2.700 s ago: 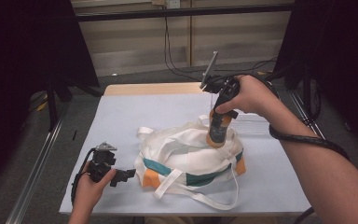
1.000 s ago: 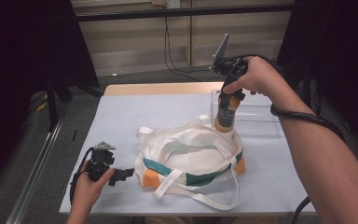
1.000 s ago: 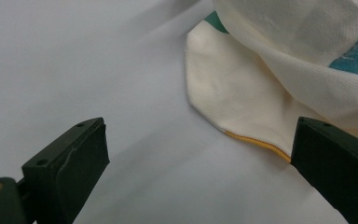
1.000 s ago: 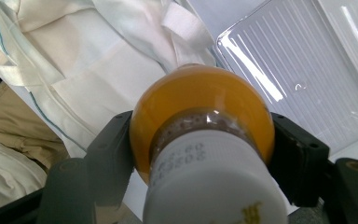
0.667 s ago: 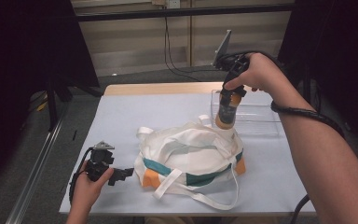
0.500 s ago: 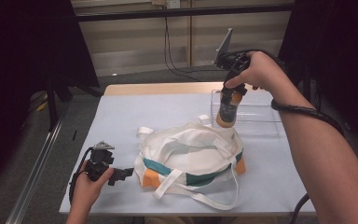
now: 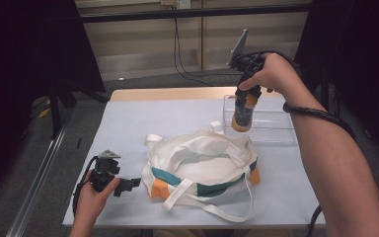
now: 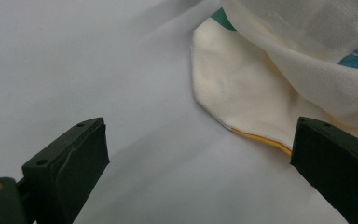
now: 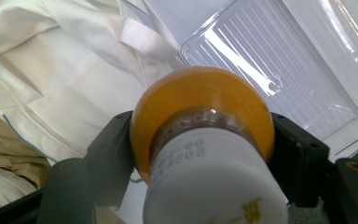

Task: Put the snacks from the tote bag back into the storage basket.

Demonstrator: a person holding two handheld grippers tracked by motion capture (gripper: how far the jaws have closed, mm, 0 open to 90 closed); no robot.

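My right gripper (image 7: 244, 101) points down and is shut on an orange bottle (image 7: 242, 117) with a white cap, holding it in the air just over the near left part of a clear plastic tray (image 7: 279, 134). In the right gripper view the bottle (image 9: 200, 100) sits between both jaws of the right gripper (image 9: 200, 140), with the ribbed tray (image 9: 279, 60) and the bag (image 9: 51, 70) below. A white cloth bag (image 7: 202, 163) with teal and orange panels lies mid-table. My left gripper (image 7: 131, 183) rests open at the front left, by the bag's corner (image 8: 242, 88), with nothing between its jaws.
The table (image 7: 143, 118) has a pale cover, and a bare wooden strip runs along its far edge. The bag's long handles (image 7: 227, 212) trail toward the front edge. A metal rail (image 7: 39, 177) runs along the floor at the left. Dark curtains stand on both sides.
My right gripper has lifted the bottle up from the bag and carried it back and to the right, over the clear tray. The left gripper has stayed put.
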